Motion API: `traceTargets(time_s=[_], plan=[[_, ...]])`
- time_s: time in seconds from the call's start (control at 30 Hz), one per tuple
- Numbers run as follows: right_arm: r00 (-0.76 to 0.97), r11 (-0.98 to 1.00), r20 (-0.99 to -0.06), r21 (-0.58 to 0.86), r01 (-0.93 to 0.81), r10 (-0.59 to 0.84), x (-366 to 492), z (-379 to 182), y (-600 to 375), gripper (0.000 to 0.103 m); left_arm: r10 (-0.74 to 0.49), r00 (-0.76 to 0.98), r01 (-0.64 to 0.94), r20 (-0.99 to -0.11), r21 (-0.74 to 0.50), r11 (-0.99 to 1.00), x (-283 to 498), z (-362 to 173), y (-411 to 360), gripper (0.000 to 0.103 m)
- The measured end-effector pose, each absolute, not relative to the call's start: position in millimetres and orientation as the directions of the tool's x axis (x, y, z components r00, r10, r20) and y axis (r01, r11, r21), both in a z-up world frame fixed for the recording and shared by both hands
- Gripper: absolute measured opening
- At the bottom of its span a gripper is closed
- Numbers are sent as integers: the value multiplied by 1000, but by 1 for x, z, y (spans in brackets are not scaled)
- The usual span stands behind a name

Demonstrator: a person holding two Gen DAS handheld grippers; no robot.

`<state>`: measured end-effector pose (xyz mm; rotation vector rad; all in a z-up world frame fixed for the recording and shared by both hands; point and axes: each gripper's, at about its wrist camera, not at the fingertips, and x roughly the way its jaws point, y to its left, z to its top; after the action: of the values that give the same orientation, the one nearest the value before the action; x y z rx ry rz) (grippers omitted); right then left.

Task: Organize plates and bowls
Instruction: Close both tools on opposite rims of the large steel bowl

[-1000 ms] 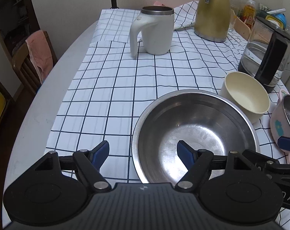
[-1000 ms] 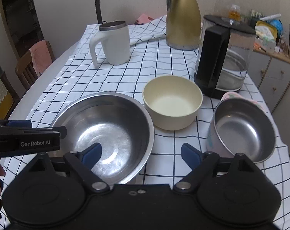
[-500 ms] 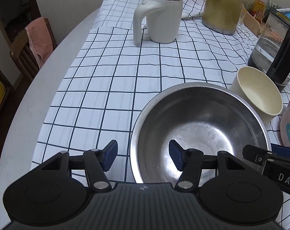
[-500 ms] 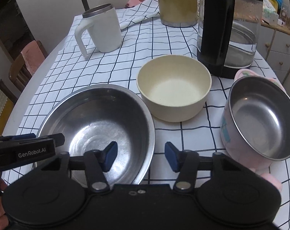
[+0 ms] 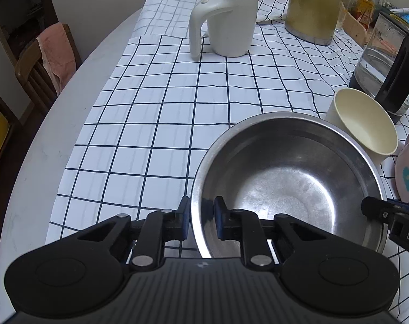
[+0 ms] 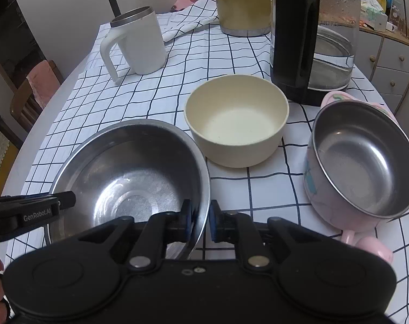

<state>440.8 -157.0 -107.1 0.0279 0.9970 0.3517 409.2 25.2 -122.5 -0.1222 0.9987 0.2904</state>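
Large steel bowl (image 5: 291, 178) on checked cloth (image 5: 164, 124), table (image 5: 23, 167) beneath. Left gripper (image 5: 200, 220) fingers narrow, pinching bowl's near-left rim. Right gripper (image 6: 197, 222) fingers narrow, pinching bowl's near-right rim. Cream bowl (image 6: 237, 128) just beyond steel bowl, right side. Pink steel-lined bowl (image 6: 364, 162) right of steel bowl, apart. White mug (image 6: 139, 44) far behind.

I count: bowls 3 — steel bowl (image 6: 128, 178), cream bowl (image 6: 235, 132), pink-sided bowl (image 6: 364, 162) | mug (image 6: 139, 43) 1 | kettles 2 — gold kettle (image 6: 242, 2), glass kettle (image 6: 312, 43)
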Motion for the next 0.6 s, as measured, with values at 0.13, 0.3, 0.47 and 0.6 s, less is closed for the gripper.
traceTargets(time_s=[0.13,0.3,0.47,0.6], plan=[[508,942,-805,181,-282,307,434,-99,-159,12,187,520,-281,-834,39,959,401,-115,19,17],[513,941,-798,194,-276,315,425,-90,-166,11,172,524,-265,-834,33,964,386,-107,14,17],[525,937,-786,197,-288,327,408,-77,-174,11,161,549,-251,-820,21,968,366,-90,6,17],[535,938,-779,196,-286,326,390,-63,-186,12,144,567,-224,-811,16,974,347,-72,-7,17]])
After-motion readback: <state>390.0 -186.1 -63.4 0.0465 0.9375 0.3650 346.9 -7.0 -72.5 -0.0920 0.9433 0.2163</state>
